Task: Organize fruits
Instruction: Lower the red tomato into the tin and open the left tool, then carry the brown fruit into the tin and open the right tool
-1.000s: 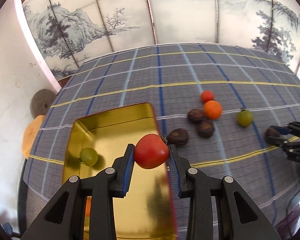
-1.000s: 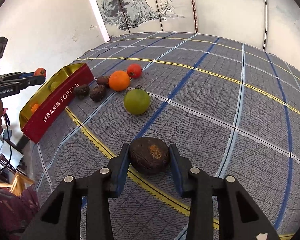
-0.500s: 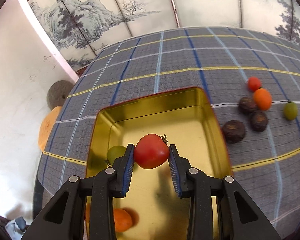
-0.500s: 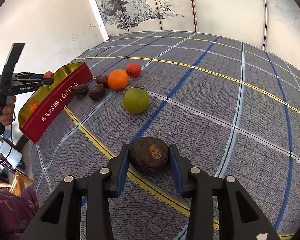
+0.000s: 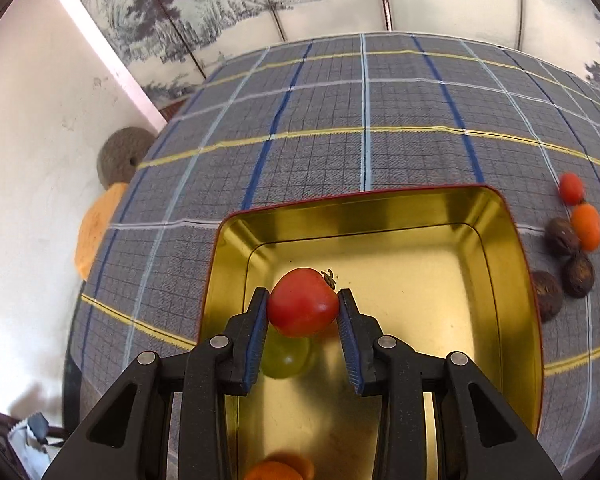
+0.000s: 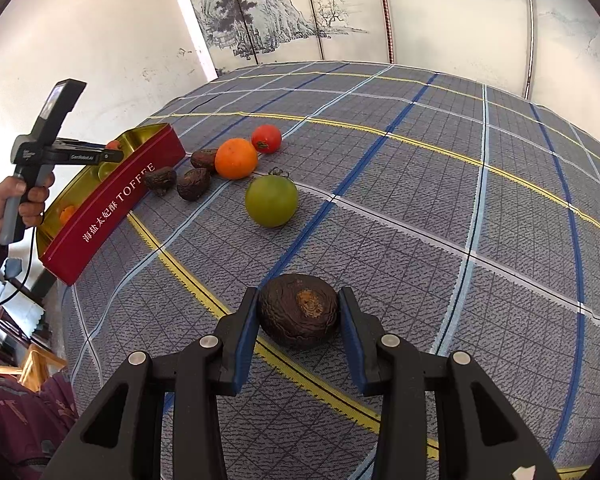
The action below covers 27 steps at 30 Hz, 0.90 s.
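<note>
Left wrist view: left gripper (image 5: 303, 312) has its jaws clenched on a red tomato (image 5: 302, 302), held above the gold tin (image 5: 516, 280). Inside the tin, a green fruit (image 5: 286, 356) lies under the tomato and an orange fruit (image 5: 278, 469) sits at 6 o'clock.

Right wrist view: right gripper (image 6: 298, 312) has its jaws grasping a dark wrinkled fruit (image 6: 298, 310) on the plaid counter (image 6: 440, 200). At 10 o'clock stands the tin (image 6: 112, 208), its red wall lettered TOFFEE, with an orange fruit (image 6: 67, 213) inside. Just beside it lie three dark fruits, an orange (image 6: 236, 158), a small red tomato (image 6: 266, 138) and a green tomato (image 6: 271, 200).
</note>
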Motion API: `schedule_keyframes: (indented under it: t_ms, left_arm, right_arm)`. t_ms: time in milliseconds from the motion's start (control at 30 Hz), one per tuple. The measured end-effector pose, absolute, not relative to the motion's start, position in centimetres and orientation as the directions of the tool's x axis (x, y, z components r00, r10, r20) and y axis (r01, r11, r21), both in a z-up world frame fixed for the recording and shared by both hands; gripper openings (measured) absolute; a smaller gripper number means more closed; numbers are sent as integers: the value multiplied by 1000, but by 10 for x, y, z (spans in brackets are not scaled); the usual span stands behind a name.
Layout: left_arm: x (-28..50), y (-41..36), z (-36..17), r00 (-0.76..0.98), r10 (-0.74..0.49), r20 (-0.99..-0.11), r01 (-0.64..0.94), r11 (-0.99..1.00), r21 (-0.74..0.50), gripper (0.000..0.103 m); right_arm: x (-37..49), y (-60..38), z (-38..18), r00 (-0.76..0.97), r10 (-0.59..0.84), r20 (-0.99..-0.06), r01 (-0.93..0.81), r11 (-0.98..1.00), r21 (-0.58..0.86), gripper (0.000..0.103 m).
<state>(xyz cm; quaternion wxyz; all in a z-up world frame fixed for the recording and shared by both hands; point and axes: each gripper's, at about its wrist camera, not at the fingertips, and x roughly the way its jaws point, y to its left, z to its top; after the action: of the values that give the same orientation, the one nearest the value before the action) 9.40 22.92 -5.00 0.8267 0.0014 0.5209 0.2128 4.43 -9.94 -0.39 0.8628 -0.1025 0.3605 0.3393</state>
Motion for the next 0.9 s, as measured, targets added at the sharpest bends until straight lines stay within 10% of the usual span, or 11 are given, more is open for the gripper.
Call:
schedule_keyframes:
  t_ms: [567,900]
  left_arm:
    - [59,226,-12,485,328,-811,-434,895,102,67]
    - [-30,228,21,572,257,-779,-521,847,-103,69]
  right_arm:
    - [45,-100,-4,507,513,-693,-653,753,81,36]
    - [18,-53,48,460,625,-631,-747,657,105,36]
